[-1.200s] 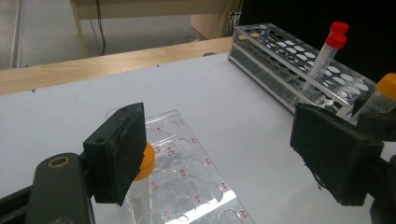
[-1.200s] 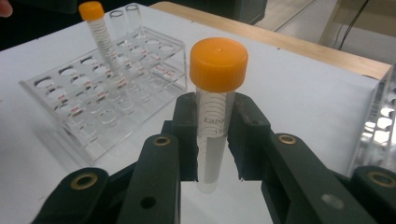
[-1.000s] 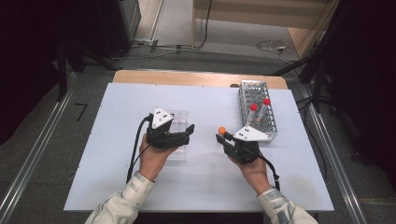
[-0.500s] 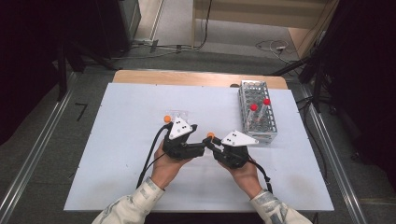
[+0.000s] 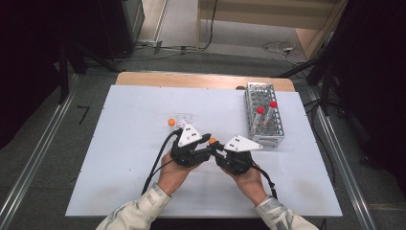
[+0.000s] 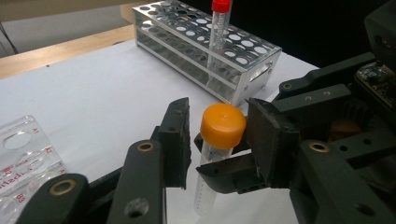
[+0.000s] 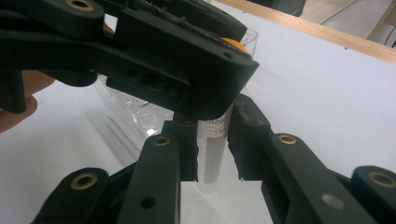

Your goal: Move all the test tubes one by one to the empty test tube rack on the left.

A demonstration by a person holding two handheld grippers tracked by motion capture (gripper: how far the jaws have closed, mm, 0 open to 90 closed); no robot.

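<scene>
A clear tube with an orange cap (image 6: 223, 125) stands upright between the two grippers above the white table. My right gripper (image 7: 214, 140) is shut on the tube's body (image 7: 214, 158). My left gripper (image 6: 217, 126) is open with a jaw on either side of the cap, and a small gap shows on the left side. In the high view both grippers meet at the table's middle front, left gripper (image 5: 208, 141) and right gripper (image 5: 215, 149), with the orange cap (image 5: 212, 141) between them.
A metal tube rack (image 5: 264, 125) stands at the right with two red-capped tubes (image 5: 273, 104) in it. A clear plastic rack (image 5: 184, 117) lies just behind the grippers, with an orange-capped tube (image 5: 171, 122) at its left. Hands and sleeves come in from the front edge.
The left gripper has moved right, away from the clear rack, and the right gripper left with its tube. They now meet, the left jaws around the tube's cap.
</scene>
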